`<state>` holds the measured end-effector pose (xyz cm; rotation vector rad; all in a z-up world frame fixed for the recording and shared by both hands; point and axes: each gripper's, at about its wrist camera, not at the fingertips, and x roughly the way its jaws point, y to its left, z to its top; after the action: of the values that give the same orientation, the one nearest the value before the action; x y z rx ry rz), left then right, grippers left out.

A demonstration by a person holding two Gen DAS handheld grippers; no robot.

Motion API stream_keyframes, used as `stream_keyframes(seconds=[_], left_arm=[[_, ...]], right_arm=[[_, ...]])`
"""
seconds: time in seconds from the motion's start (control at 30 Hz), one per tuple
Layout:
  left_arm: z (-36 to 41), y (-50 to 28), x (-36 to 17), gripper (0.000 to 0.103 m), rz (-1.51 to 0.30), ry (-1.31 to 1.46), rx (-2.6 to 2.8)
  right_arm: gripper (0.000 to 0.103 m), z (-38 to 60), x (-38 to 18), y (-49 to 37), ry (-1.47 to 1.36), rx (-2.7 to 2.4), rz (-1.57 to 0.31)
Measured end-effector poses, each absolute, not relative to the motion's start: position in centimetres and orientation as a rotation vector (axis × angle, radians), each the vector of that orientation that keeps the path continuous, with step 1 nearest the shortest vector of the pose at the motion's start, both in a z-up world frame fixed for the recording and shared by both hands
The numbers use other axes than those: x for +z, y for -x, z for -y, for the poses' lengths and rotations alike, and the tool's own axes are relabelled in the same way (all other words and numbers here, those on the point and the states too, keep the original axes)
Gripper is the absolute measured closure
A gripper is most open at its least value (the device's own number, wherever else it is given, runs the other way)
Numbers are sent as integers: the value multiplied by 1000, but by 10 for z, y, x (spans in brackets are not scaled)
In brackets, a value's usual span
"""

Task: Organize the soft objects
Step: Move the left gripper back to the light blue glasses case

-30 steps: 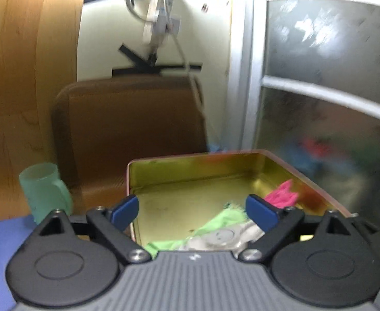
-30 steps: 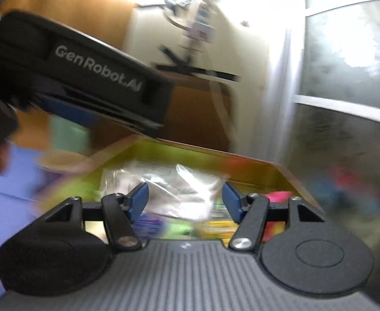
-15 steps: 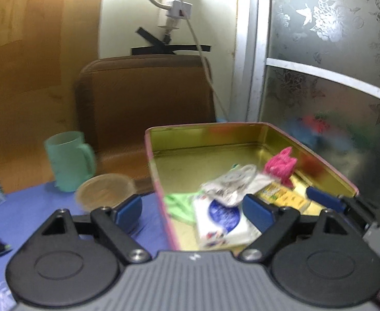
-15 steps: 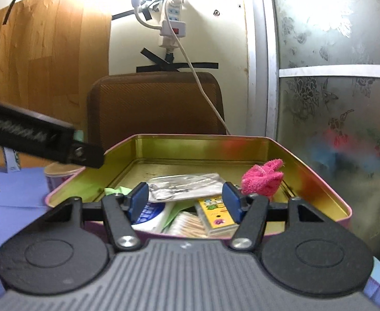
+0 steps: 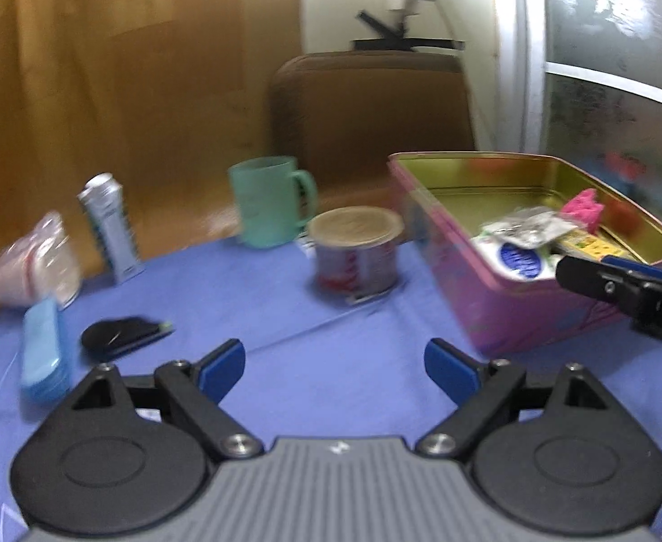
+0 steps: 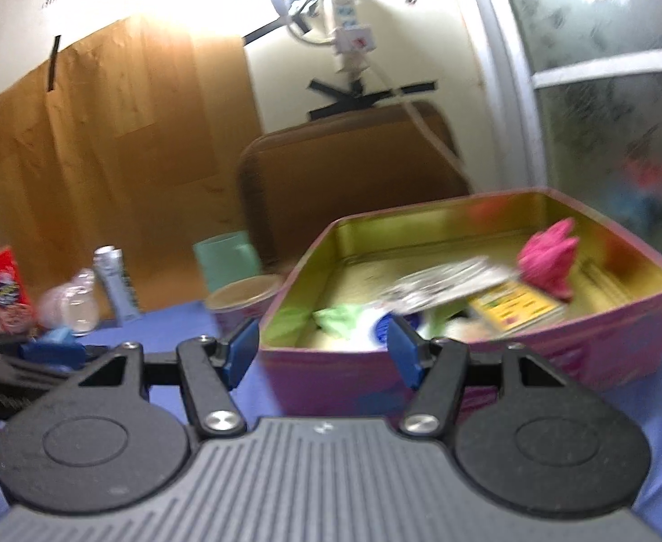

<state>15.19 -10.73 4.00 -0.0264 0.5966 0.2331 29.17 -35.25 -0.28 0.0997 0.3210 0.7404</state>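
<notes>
- Tin (image 5: 534, 316), at 3 o'clock on the blue cloth (image 5: 331, 338), already holds a pink sponge (image 6: 550, 266), a green cloth (image 6: 335, 318) and packets.
- Left gripper (image 5: 334, 368) has its jaws apart with nothing between them; they have just widened slightly.
- Right gripper (image 6: 322, 352) is likewise apart and empty, before the tin.
- Probably left to do: the clear bag (image 5: 33, 271) at 9 o'clock and the light blue pack (image 5: 42, 352) lie outside.

Left tongs (image 5: 334, 369) withdrawn from tin (image 5: 502, 311), over tablecloth (image 5: 286, 316).
</notes>
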Motion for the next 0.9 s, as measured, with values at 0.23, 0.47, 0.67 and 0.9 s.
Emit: stream_keyframes(seconds=[0.23, 0.47, 0.67, 0.9], left_arm=[[74, -125, 31, 11, -596, 47, 295], [43, -106, 18, 10, -607, 76, 352], [13, -93, 8, 9, -614, 108, 408], [-17, -80, 1, 8, -610, 142, 470]], right_arm=[[38, 322, -4, -277, -103, 813, -397], [38, 290, -10, -263, -62, 877, -460], [38, 264, -16, -253, -11, 924, -498], [38, 230, -18, -240, 61, 988, -507]])
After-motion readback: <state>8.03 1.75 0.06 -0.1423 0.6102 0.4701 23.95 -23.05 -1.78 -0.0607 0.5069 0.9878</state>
